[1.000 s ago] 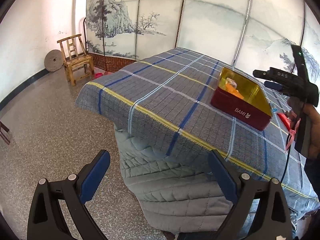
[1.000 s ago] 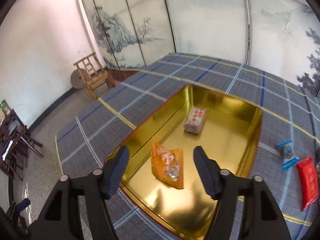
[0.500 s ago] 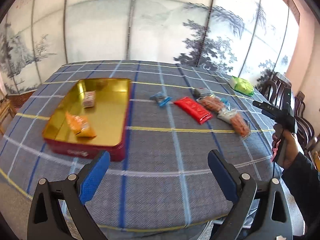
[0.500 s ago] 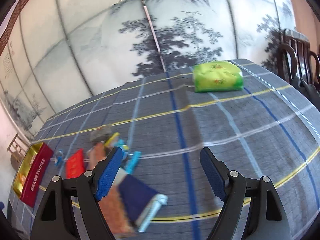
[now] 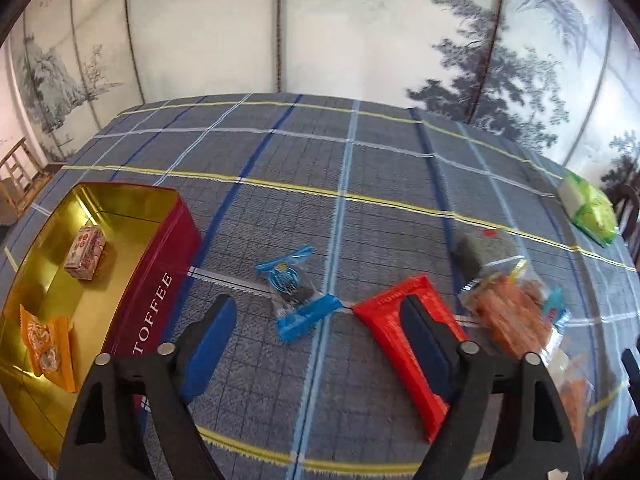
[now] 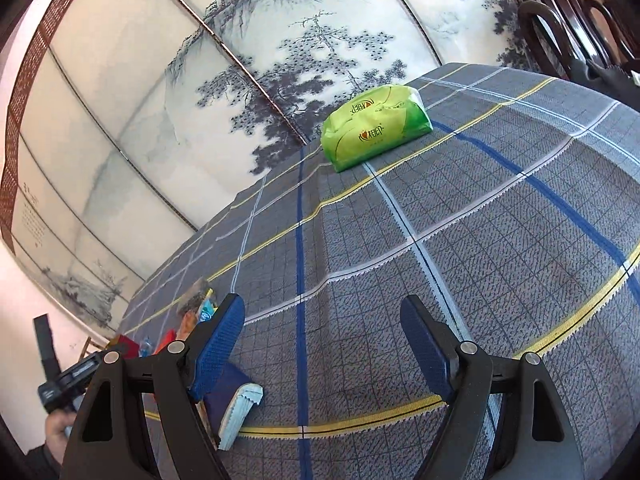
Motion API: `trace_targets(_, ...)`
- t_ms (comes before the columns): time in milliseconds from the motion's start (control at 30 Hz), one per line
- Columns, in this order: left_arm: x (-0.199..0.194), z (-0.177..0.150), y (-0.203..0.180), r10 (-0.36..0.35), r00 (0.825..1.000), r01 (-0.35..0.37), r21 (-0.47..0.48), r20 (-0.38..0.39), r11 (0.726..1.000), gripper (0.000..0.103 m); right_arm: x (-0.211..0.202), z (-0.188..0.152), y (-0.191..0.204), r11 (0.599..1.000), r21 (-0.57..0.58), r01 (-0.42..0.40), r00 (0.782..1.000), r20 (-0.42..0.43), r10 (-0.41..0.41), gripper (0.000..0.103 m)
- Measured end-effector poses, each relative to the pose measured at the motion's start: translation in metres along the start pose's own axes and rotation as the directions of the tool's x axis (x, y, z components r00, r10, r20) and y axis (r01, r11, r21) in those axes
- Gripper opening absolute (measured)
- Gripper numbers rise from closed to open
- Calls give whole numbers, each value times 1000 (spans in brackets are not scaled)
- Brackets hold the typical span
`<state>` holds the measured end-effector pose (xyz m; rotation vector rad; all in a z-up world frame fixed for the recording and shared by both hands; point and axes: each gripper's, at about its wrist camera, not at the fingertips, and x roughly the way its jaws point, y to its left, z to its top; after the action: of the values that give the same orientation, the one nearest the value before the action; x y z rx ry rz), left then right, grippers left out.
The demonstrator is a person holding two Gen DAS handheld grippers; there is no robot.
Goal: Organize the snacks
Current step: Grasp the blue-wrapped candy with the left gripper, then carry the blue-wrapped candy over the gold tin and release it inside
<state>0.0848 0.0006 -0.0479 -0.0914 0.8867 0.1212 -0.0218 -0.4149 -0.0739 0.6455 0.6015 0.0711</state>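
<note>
We are narrowing the left hand-held gripper (image 5: 316, 328), nothing between its jaws yet, over the blue candy (image 5: 294, 294) beside the tin (image 5: 160, 280), presumably to box it; our right hand-held gripper (image 6: 322, 338) is hovering spread and empty above the surface (image 6: 500, 240).

A traditionally furnished home room or tea-room: ink-wash landscape screen panels (image 5: 360, 28) fill the top of both views, dark carved wooden chairs (image 6: 560, 12) stand at upper right, a plain wooden chair (image 5: 18, 176) at far left, and a plaid cloth (image 5: 340, 168) covers the tabletop.
</note>
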Motion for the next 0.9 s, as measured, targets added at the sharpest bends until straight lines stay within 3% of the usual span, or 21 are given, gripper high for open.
trace_targets(100,24,6,-2,36,998,-36,-8,-45,999,69,-2,-1,1,1000,-4,-20,1000,4,20,80)
trace_targets(167,38,7,-2,33,995,-36,-26,-93,999,55,-2,0,1,999,-5,-31,999,9,31,81)
trace_targets(200,40,7,-2,32,996,-35,-34,-89,999,54,-2,0,0,999,-2,-34,999,11,34,81)
trace_targets(233,38,7,-2,26,997,-29,-31,-76,999,34,-2,0,0,999,-1,-37,999,11,37,81)
trace_targets(300,36,9,-3,-20,996,18,-27,-87,999,31,-4,-1,1,999,-3,-43,999,11,43,81)
trace_targets(333,31,11,-3,-35,997,34,-23,-74,999,19,-5,-1,1,999,-5,-45,999,10,45,81)
trace_targets(633,-54,29,-8,-139,989,132,130,51,983,19,-4,-2,2,999,-4,-47,999,5,47,81)
trace_targets(900,-124,47,29,-110,982,75,211,156,975,19,-1,-1,1,999,3,-34,999,-2,34,81)
